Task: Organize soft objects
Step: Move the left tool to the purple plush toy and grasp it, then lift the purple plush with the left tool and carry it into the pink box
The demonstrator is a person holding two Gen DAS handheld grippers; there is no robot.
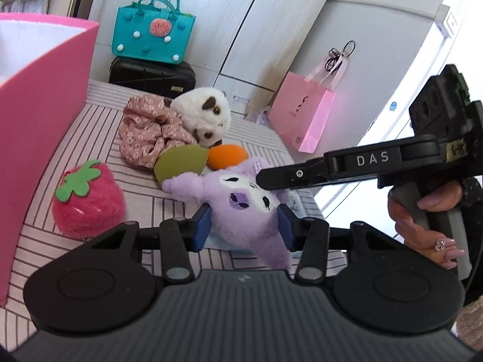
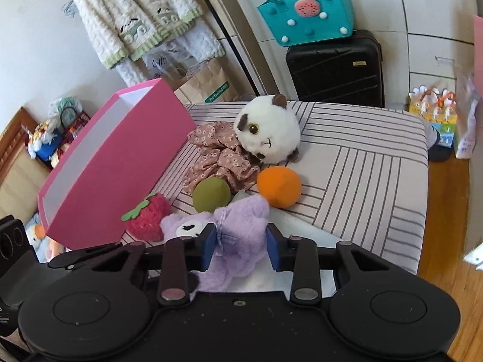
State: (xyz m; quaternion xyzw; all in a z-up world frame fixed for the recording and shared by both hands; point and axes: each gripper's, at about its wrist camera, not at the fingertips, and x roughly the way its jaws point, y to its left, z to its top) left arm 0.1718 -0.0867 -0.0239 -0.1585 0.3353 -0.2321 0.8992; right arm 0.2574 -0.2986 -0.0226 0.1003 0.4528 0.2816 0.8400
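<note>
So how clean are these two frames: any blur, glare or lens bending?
Left wrist: cabinet doors bow from fisheye, upper right is blown out white, pink box is soft. Right wrist: evenly lit, purple plush sharp, striped cover curves at the edges.

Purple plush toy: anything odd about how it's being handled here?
Yes. Both grippers bracket the same purple plush: left gripper around its head, right gripper around its body. Whether the pads actually pinch it is unclear. The pink box sits tilted.
</note>
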